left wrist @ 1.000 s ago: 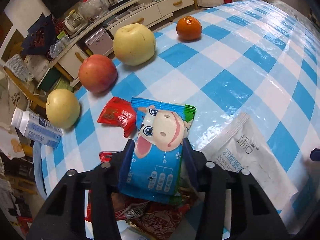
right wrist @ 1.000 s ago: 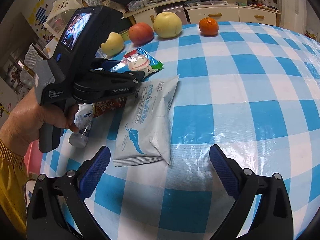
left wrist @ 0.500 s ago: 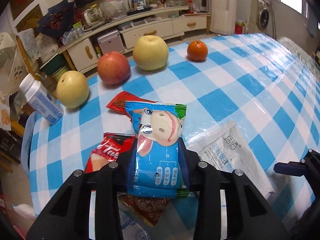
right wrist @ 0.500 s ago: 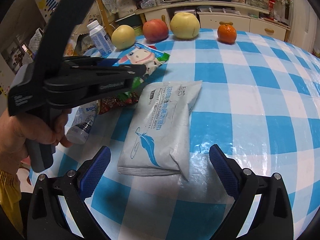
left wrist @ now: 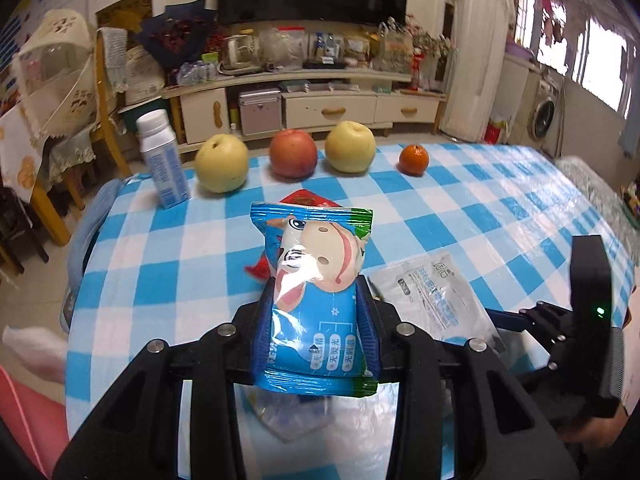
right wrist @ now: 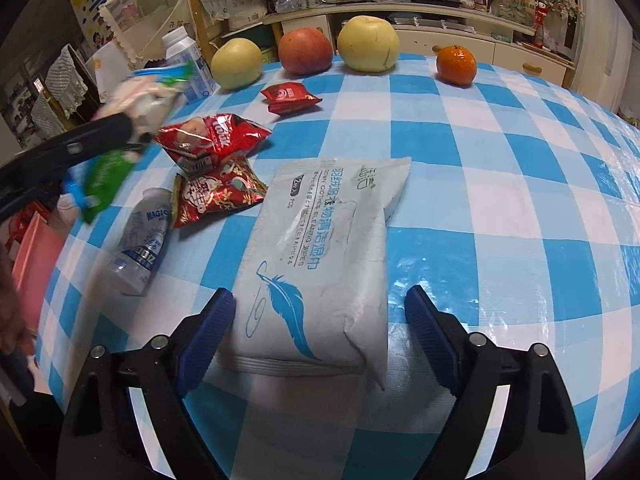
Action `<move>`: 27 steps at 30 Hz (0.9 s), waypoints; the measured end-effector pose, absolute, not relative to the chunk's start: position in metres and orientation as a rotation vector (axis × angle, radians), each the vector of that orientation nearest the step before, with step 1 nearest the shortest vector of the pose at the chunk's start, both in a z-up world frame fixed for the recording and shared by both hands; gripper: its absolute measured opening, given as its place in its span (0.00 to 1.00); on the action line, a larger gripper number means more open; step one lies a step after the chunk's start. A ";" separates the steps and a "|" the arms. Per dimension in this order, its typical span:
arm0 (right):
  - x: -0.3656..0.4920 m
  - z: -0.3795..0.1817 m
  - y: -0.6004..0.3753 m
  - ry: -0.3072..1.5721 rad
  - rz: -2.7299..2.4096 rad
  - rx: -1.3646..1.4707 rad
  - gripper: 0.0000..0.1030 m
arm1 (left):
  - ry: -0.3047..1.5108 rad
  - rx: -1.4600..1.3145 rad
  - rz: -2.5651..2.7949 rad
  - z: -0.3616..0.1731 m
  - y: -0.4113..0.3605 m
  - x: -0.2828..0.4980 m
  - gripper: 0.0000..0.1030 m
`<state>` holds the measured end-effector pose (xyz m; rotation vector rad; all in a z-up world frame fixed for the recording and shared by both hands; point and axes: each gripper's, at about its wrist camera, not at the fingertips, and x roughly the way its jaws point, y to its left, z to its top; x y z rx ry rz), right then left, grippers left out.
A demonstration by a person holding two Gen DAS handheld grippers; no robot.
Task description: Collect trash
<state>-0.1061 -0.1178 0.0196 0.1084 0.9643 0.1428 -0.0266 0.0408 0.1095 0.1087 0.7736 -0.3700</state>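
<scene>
My left gripper [left wrist: 317, 300] is shut on a blue snack packet with a cartoon cow [left wrist: 320, 248], held upright above the checked table [left wrist: 460, 216]. From the right wrist, that packet [right wrist: 148, 92] shows blurred at the far left, off the table's edge. My right gripper [right wrist: 320, 300] straddles the near end of a white wipes pack [right wrist: 328, 232] lying flat. Its jaws are closing with the pack between them, and the blue pads stand just clear of its sides. A red chip bag [right wrist: 212, 140], a red-gold wrapper [right wrist: 216, 196], a small red wrapper [right wrist: 290, 98] and a lying plastic bottle [right wrist: 144, 240] rest on the cloth.
Along the far edge stand two yellow pears [right wrist: 236, 62] [right wrist: 368, 42], a red apple [right wrist: 306, 50], an orange [right wrist: 456, 64] and an upright milk bottle [right wrist: 188, 64]. A pink object [right wrist: 32, 256] sits below the left table edge. Cabinets and chairs lie beyond.
My left gripper has lifted the cow packet off the table and swung it up and to the left. My right gripper has come down around the wipes pack and its jaws have narrowed.
</scene>
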 end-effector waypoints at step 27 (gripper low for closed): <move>-0.102 0.016 -0.101 0.927 0.082 0.028 0.85 | 0.879 0.093 -0.342 0.055 0.112 -0.066 0.69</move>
